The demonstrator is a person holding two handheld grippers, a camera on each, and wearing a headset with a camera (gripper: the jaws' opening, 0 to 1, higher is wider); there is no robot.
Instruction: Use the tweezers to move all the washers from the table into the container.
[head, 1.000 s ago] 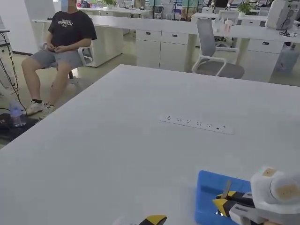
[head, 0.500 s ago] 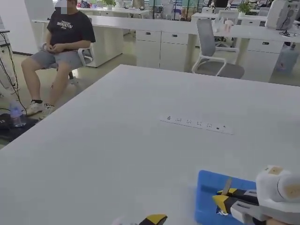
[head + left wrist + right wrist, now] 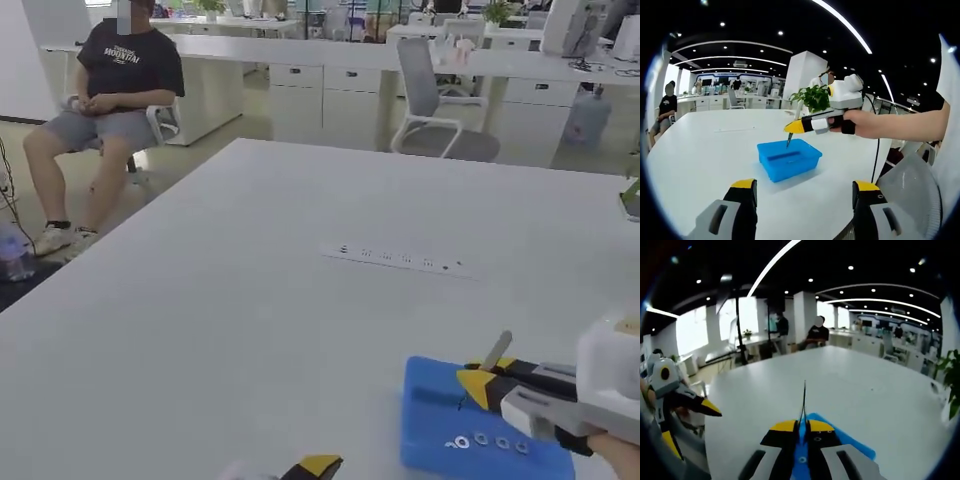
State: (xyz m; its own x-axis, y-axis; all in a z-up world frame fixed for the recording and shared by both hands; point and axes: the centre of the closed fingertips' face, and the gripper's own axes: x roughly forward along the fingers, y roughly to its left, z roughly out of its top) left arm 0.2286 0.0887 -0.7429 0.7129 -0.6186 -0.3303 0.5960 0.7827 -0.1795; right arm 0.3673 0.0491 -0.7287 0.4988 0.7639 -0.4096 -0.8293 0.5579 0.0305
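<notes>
Tweezers (image 3: 789, 140) over the blue container (image 3: 430, 420), washers (image 3: 482, 440) lying inside it.
At the left we hold the left gripper (image 3: 805, 192) with its jaws spread wide above the table (image 3: 250, 300). To its right the container stands on the table with a short row of washers on its floor. Over it the right gripper (image 3: 478, 386) is pressed together on the tweezers, tips pointing down into the box. We judge the washers light, hard, flat and slick, apt to skate, so best pinched across the ring through the hole. We cannot tell whether the tips hold a washer. The washer count is blurred, and the frame edge cuts off the right gripper's body.
</notes>
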